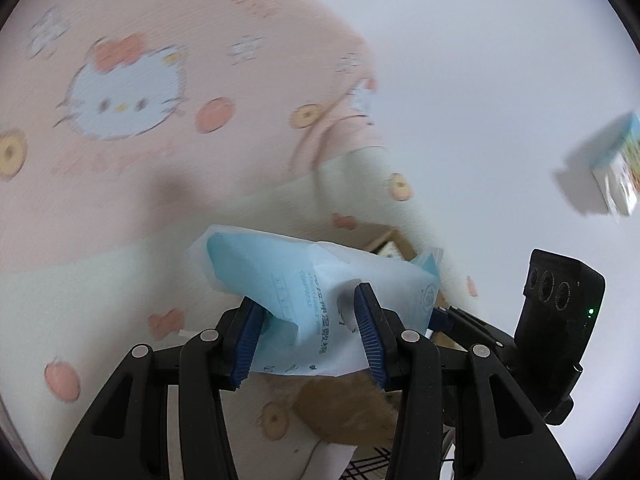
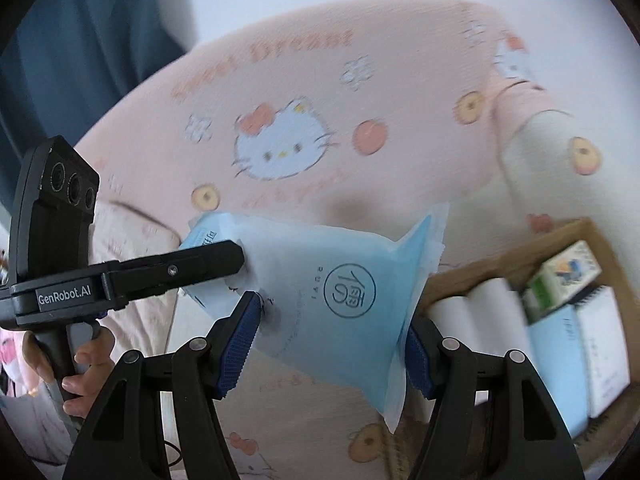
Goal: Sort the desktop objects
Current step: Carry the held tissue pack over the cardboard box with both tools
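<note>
A light blue soft tissue pack [image 1: 304,276] hangs in the air, gripped at both ends. In the left wrist view my left gripper [image 1: 306,300] is shut on its near end, blue pads pressing the wrapper from both sides. The right gripper [image 1: 442,316] shows at the pack's far right corner. In the right wrist view my right gripper [image 2: 332,316] is shut on the pack [image 2: 344,268] across its wide end. The left gripper [image 2: 236,264], held by a hand [image 2: 88,364], pinches the pack's left end.
A pink cartoon-cat quilt [image 2: 360,92] fills the background. At lower right stands a cardboard box [image 2: 500,268] holding white rolls [image 2: 472,308], a small carton [image 2: 560,276] and notebooks [image 2: 600,344]. A small printed box [image 1: 612,168] lies on the white surface at right. Blue curtain [image 2: 80,40] hangs at upper left.
</note>
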`<state>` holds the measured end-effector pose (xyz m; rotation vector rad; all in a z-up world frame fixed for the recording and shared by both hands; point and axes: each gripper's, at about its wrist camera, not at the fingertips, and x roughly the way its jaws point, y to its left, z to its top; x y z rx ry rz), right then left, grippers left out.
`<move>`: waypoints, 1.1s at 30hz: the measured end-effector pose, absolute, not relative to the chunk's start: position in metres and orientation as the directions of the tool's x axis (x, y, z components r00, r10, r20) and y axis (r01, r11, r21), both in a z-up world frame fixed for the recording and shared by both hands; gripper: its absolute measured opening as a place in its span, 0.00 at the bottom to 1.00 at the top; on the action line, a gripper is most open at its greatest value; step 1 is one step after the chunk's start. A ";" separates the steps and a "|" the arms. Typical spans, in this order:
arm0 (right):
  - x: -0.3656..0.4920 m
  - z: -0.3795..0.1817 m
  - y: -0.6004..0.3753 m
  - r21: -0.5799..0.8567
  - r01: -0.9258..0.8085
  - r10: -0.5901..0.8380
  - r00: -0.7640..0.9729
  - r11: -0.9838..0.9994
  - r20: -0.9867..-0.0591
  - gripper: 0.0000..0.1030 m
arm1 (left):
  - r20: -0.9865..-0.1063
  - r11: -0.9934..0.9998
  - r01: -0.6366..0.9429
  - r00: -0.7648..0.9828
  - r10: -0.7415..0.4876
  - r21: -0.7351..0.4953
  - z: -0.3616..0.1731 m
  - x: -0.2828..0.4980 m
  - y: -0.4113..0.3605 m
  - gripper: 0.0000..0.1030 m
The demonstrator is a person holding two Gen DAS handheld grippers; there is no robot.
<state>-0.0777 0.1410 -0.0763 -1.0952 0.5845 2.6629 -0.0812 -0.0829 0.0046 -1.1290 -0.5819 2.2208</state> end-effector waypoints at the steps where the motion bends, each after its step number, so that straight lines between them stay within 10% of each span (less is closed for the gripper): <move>1: -0.071 -0.074 0.145 0.281 -0.343 0.052 -0.711 -0.896 -0.702 0.62 | -0.570 -0.735 -0.313 -0.476 0.669 -0.601 0.008 -0.082 -0.076 0.47; 23: 0.043 -0.111 0.222 0.299 -0.517 0.123 -0.633 -0.802 -0.764 0.63 | -0.621 -0.714 -0.504 -0.376 0.688 -0.486 -0.007 -0.053 0.083 0.48; 33: 0.072 -0.139 0.257 0.417 -0.478 -0.063 -0.596 -0.773 -0.801 0.63 | -0.741 -0.749 -0.575 -0.334 0.582 -0.330 -0.017 -0.018 0.129 0.48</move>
